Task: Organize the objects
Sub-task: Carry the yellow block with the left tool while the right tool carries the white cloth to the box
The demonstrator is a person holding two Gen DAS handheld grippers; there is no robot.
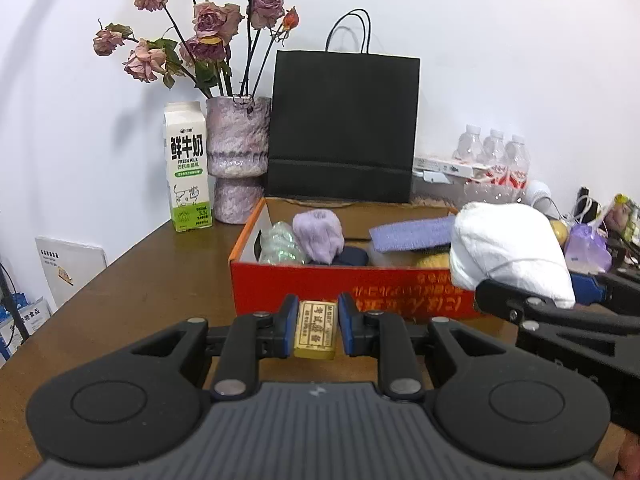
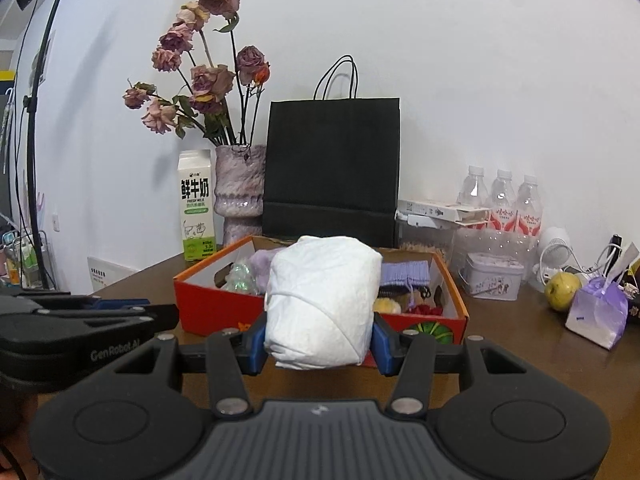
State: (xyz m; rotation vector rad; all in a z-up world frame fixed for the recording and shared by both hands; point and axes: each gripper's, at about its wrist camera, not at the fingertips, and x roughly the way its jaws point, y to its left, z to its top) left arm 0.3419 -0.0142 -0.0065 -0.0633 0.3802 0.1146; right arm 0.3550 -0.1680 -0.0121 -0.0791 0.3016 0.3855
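Note:
My left gripper (image 1: 318,330) is shut on a small yellow eraser (image 1: 316,330) with printed text, held just in front of the red cardboard box (image 1: 360,286). My right gripper (image 2: 320,340) is shut on a white rolled bundle (image 2: 322,302), held in front of the same red box (image 2: 216,304); the bundle also shows in the left wrist view (image 1: 508,250). The box holds a lilac fuzzy ball (image 1: 318,232), a pale green scrunchy (image 1: 280,242), a purple comb (image 1: 412,232) and other small items.
Behind the box stand a black paper bag (image 1: 342,128), a vase of dried roses (image 1: 238,160) and a milk carton (image 1: 187,168). To the right are water bottles (image 2: 500,200), a small tin (image 2: 492,276), a green fruit (image 2: 562,286) and a lilac pouch (image 2: 598,312).

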